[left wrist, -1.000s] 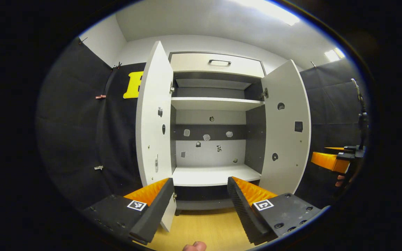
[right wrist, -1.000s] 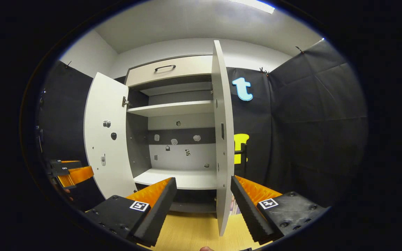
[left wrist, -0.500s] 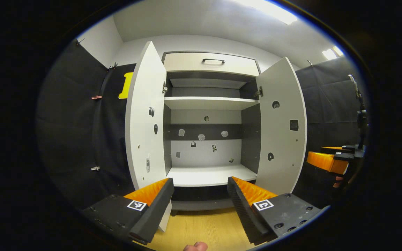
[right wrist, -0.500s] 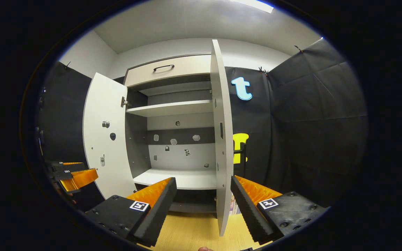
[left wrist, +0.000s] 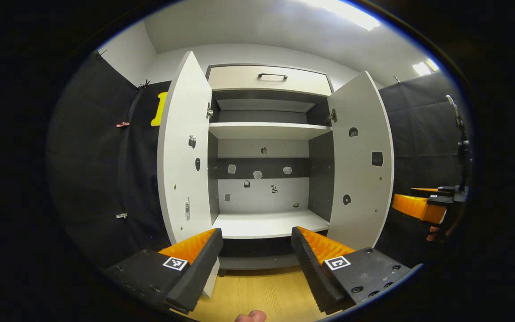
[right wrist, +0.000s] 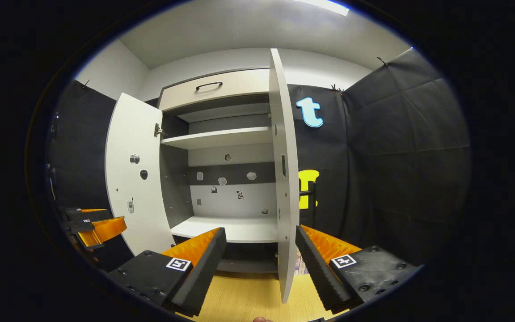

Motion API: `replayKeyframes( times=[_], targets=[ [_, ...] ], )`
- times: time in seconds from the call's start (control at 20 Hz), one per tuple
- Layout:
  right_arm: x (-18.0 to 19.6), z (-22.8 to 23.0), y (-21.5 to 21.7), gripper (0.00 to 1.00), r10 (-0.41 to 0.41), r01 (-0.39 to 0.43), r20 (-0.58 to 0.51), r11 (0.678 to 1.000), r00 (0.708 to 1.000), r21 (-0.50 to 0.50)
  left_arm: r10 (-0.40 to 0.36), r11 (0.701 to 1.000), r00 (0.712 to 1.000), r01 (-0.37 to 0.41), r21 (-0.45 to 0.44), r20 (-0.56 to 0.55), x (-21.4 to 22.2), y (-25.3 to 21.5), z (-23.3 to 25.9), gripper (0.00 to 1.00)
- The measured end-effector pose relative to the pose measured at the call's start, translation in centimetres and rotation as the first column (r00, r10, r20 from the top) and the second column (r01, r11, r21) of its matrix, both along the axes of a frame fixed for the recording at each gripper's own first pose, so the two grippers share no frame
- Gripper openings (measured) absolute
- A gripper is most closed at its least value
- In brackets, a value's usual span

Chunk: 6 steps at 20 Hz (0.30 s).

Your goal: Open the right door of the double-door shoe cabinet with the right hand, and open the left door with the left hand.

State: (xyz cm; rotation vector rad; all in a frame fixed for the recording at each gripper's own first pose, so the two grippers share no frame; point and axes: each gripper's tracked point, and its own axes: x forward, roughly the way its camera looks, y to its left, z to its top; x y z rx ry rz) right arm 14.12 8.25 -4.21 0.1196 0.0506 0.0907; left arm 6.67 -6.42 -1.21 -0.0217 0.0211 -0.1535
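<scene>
Inside, flat white shelves (left wrist: 268, 130), matte.

We stand in a recording booth: black cloth walls (right wrist: 400, 147) surround a shoe cabinet (left wrist: 266, 179) on wood-look flooring (left wrist: 262, 293).

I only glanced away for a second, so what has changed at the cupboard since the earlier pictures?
The left door has swung a little wider, covering more of the wall behind it. The left gripper stays open, off the door. The right door, the right gripper, also open, and the shelves look unchanged.
</scene>
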Motion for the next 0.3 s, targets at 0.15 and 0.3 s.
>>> replayKeyframes(
  times=[0.15, 0.3],
  targets=[
    [0.08, 0.01, -0.14, 0.98, -0.001, 0.001, -0.001, 1.000, 1.000, 0.002, 0.005, 1.000, 1.000, -0.005, 0.001, -0.001, 0.02, 0.12, -0.08, 0.95],
    [0.14, -0.06, -0.27, 0.98, 0.000, 0.000, -0.004, 1.000, 1.000, 0.004, 0.011, 1.000, 1.000, -0.011, -0.001, -0.002, 0.12, 0.12, -0.11, 0.95]
  ],
)
